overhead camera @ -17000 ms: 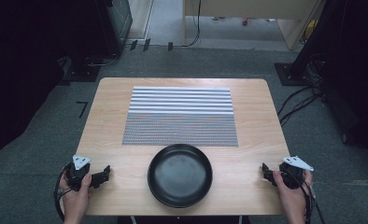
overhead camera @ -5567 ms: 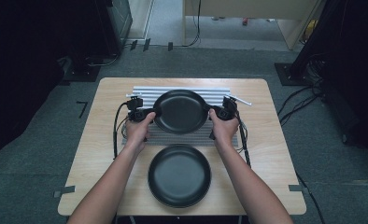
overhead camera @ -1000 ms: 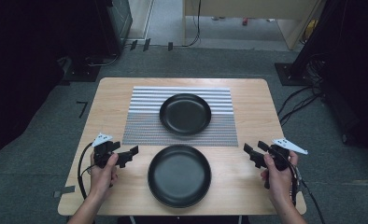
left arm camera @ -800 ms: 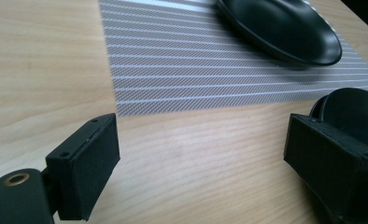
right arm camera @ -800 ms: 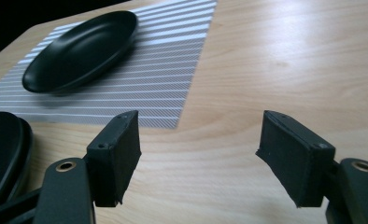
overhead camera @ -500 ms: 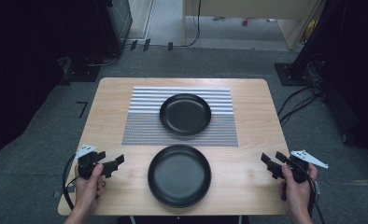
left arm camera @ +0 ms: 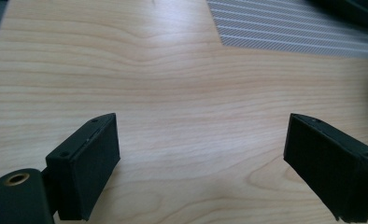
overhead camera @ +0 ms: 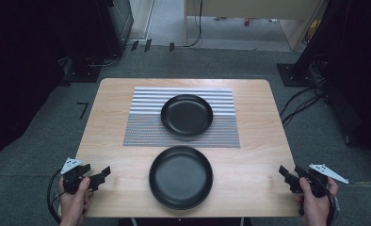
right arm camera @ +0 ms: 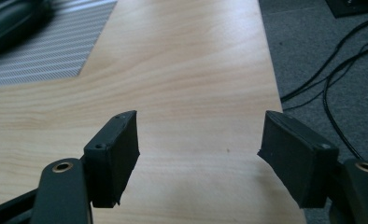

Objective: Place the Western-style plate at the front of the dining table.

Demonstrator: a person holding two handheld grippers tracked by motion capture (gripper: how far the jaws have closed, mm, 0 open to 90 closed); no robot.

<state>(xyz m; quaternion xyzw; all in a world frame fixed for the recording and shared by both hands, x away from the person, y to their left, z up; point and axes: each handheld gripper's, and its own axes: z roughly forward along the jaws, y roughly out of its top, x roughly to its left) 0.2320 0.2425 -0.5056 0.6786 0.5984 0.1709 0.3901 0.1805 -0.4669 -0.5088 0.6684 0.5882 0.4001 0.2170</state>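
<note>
Resting at the near corners, both grippers empty, with one black plate (overhead camera: pixel 187 115) set on the striped mat (overhead camera: pixel 146 129) and another (overhead camera: pixel 181 176) on bare wood nearer the person.

High view: the left gripper (overhead camera: pixel 100 173) and right gripper (overhead camera: pixel 287 175) sit wide of the plates, so the placing step looks finished; any next move would call for reaching inward to the near plate. Left gripper view: jaws wide over the wooden table (left arm camera: pixel 182 112), mat corner ahead. Right gripper view: jaws wide at the table's edge, grey carpet (right arm camera: pixel 313 42) and cables (right arm camera: pixel 334 77) beyond.
</note>
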